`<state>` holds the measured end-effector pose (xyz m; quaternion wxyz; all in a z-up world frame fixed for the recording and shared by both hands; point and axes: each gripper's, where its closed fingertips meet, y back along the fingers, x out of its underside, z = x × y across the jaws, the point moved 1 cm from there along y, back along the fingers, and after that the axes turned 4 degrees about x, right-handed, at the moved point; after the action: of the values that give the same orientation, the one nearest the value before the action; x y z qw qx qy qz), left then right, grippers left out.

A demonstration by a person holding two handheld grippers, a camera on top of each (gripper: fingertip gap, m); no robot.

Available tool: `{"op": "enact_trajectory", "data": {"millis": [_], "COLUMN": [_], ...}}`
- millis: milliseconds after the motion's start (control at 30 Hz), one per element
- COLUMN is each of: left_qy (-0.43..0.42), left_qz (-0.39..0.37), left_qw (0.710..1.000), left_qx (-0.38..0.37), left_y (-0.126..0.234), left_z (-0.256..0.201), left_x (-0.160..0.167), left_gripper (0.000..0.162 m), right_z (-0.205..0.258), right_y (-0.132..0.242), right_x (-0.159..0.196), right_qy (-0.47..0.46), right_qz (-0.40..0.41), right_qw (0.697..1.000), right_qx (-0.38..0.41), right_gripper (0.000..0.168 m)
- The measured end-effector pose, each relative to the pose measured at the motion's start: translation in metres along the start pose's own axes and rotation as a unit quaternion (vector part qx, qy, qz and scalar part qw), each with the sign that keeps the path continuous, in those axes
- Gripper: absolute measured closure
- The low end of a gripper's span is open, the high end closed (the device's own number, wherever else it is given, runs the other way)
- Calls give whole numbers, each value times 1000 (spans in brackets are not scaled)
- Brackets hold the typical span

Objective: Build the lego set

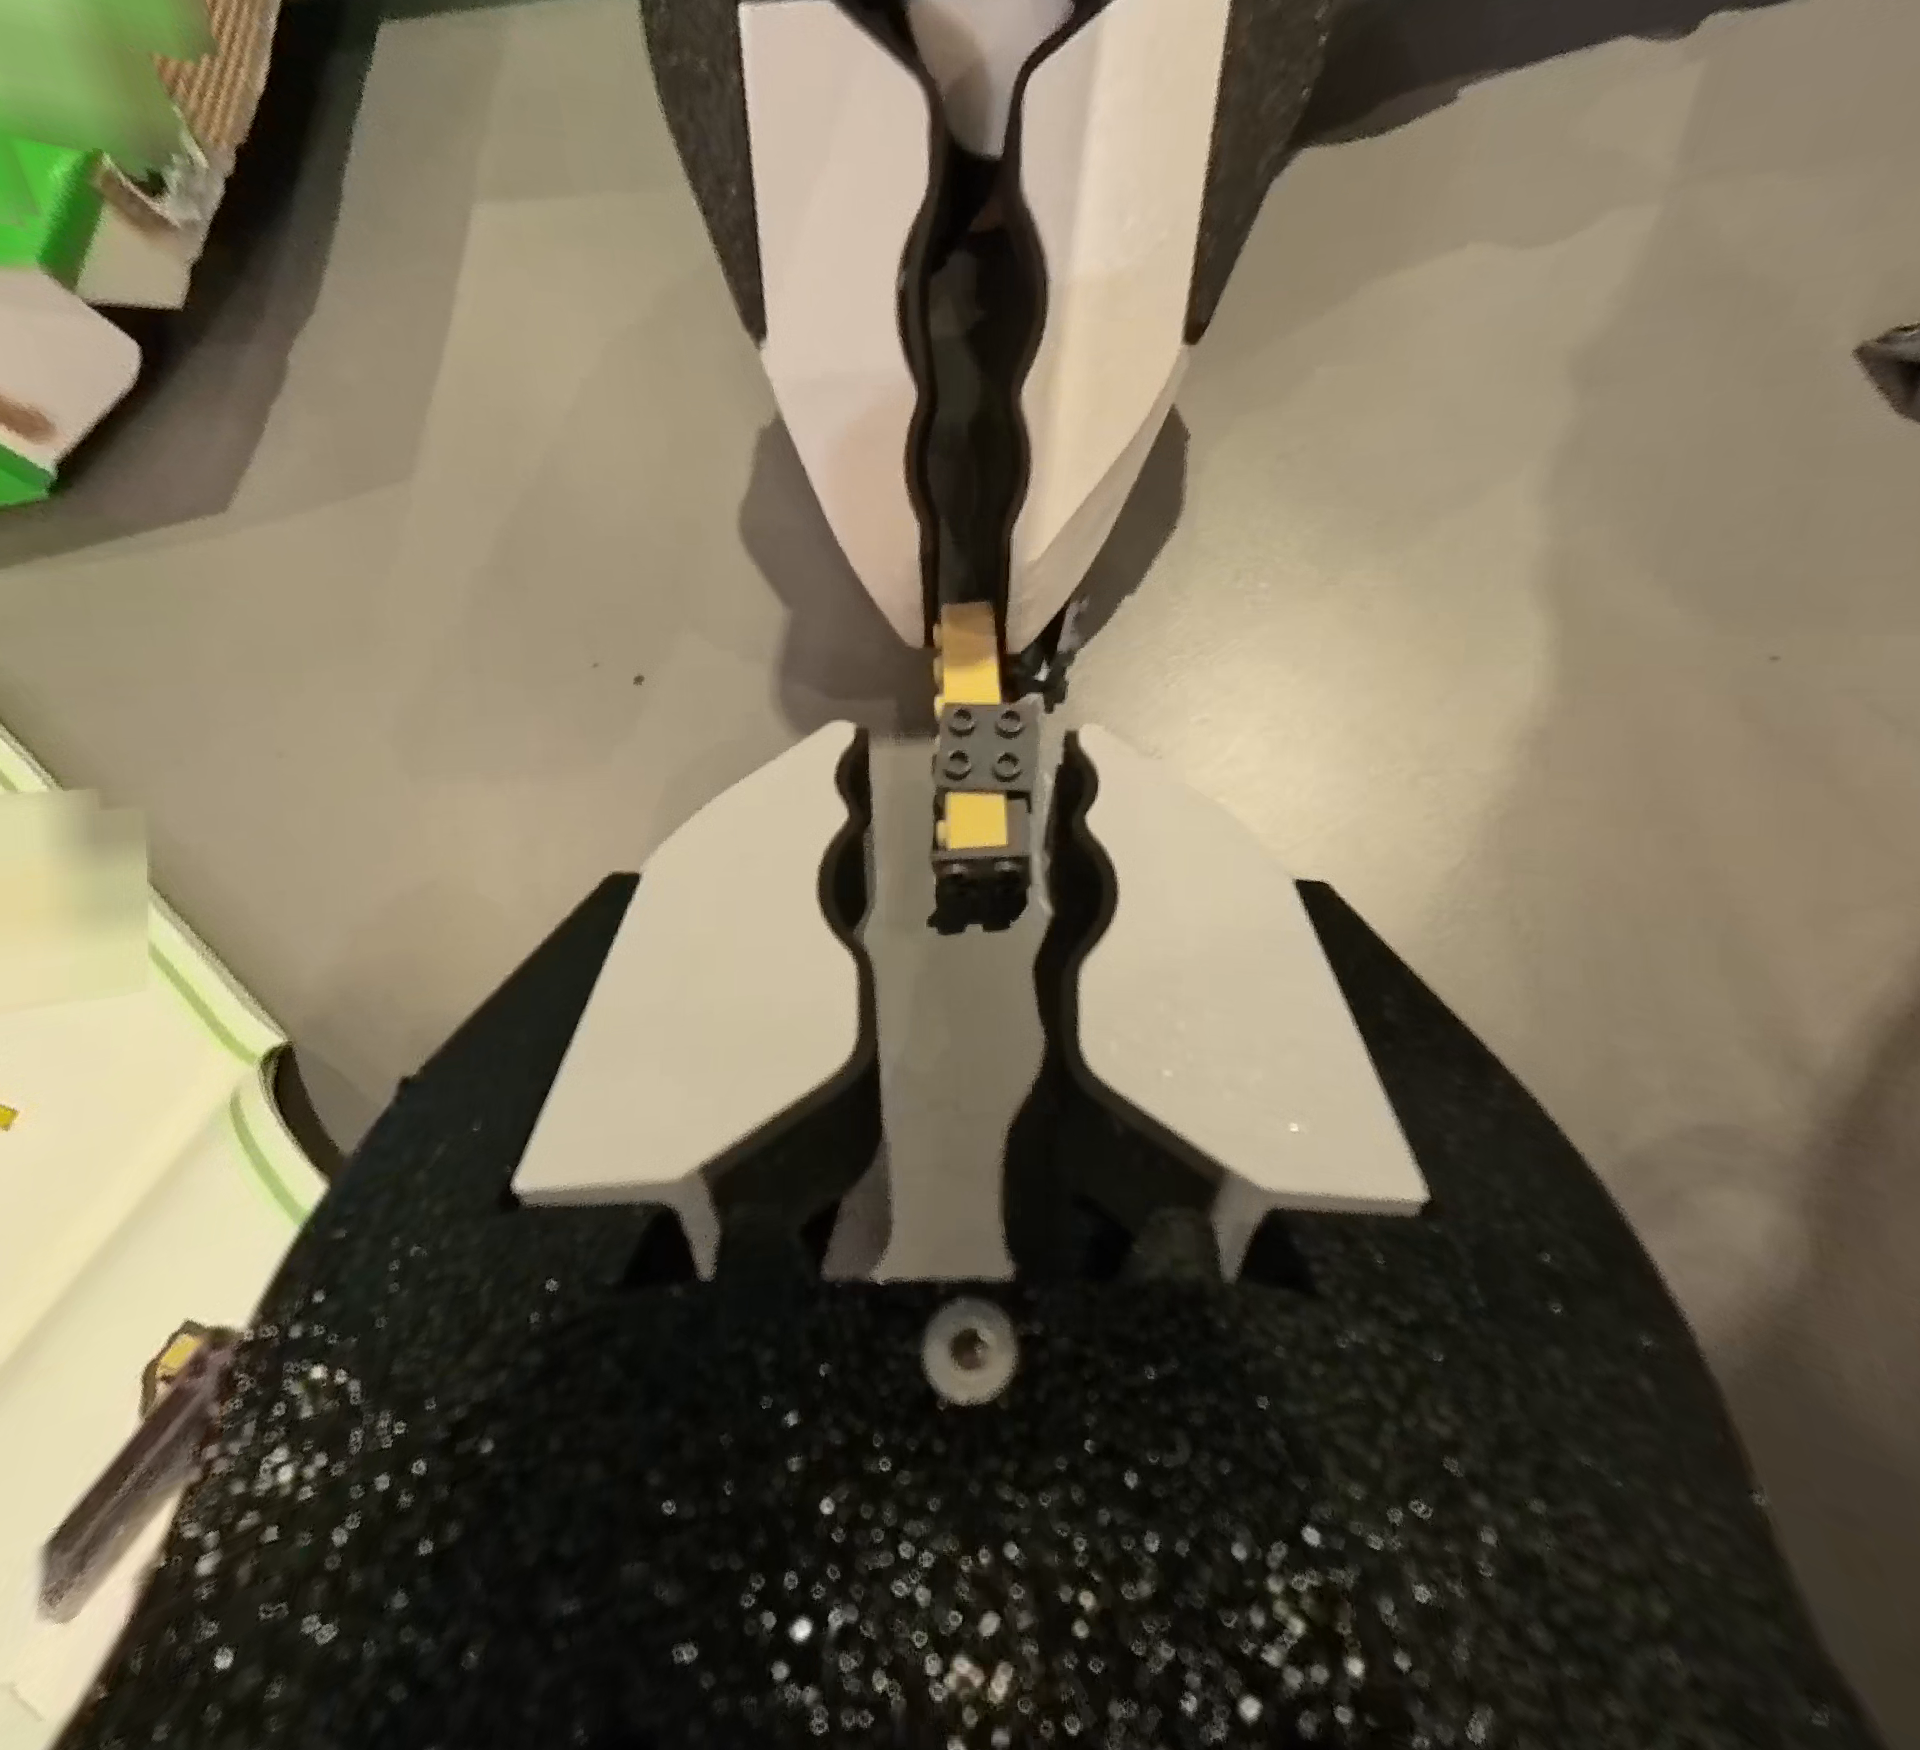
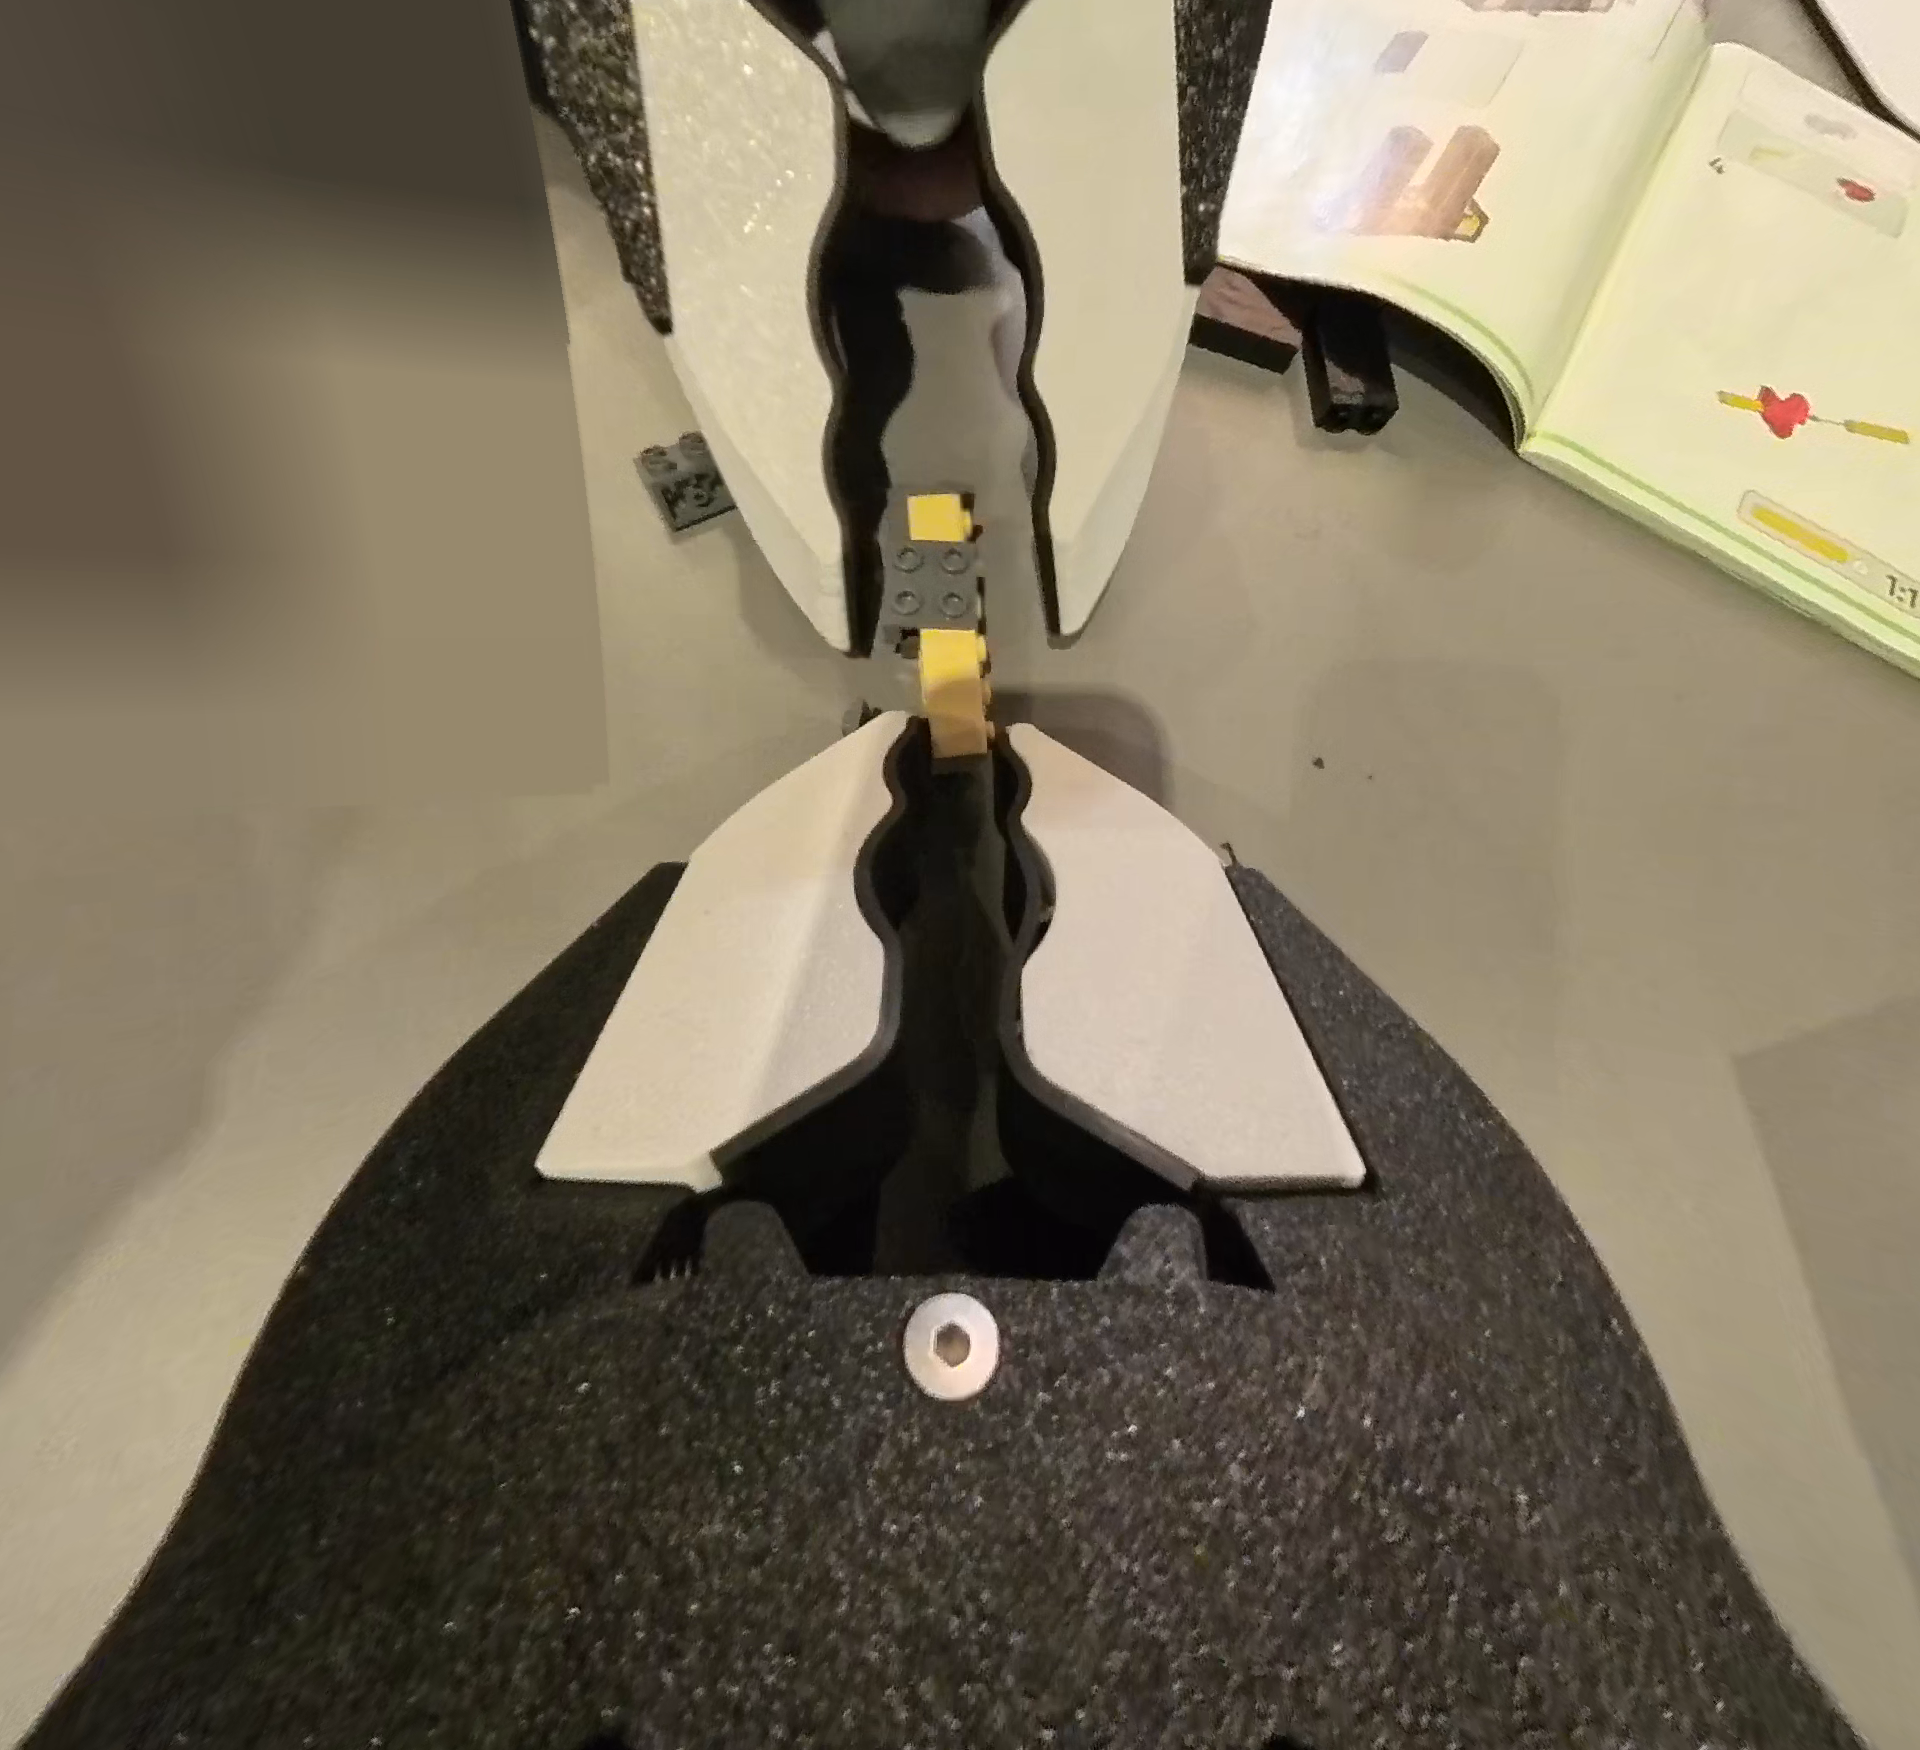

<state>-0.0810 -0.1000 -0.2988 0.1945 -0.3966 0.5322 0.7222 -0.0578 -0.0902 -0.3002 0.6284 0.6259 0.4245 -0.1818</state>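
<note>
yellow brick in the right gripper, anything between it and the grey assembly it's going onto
Nothing visible. The right gripper pinches the yellow brick at its tips, and that brick already meets the grey assembly, which sits between the left gripper's fingers.

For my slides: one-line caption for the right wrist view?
Right gripper pinches a yellow brick against the left gripper's small grey-and-yellow assembly.

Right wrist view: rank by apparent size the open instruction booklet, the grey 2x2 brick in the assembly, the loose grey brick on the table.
1. Instruction booklet, by far.
2/3. Grey 2x2 brick and loose grey brick: look alike; the loose one is partly hidden, so no ranking.
</note>
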Motion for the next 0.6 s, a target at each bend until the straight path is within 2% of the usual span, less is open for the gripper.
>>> {"op": "enact_trajectory", "data": {"millis": [267, 600], "left_qy": [-29, -28], "left_qz": [15, 19], "left_qw": [999, 999], "left_qx": [-33, -14], "left_y": [4, 5], "left_z": [3, -1], "left_x": [-4, -3], "left_gripper": [135, 144], "right_z": [-2, 0], "right_y": [1, 2], "right_x": [-1, -2], "right_qy": [2, 3], "right_qz": [19, 29], "right_qw": [1000, 999], "right_qx": [24, 27], "right_gripper": [157, 157]}}
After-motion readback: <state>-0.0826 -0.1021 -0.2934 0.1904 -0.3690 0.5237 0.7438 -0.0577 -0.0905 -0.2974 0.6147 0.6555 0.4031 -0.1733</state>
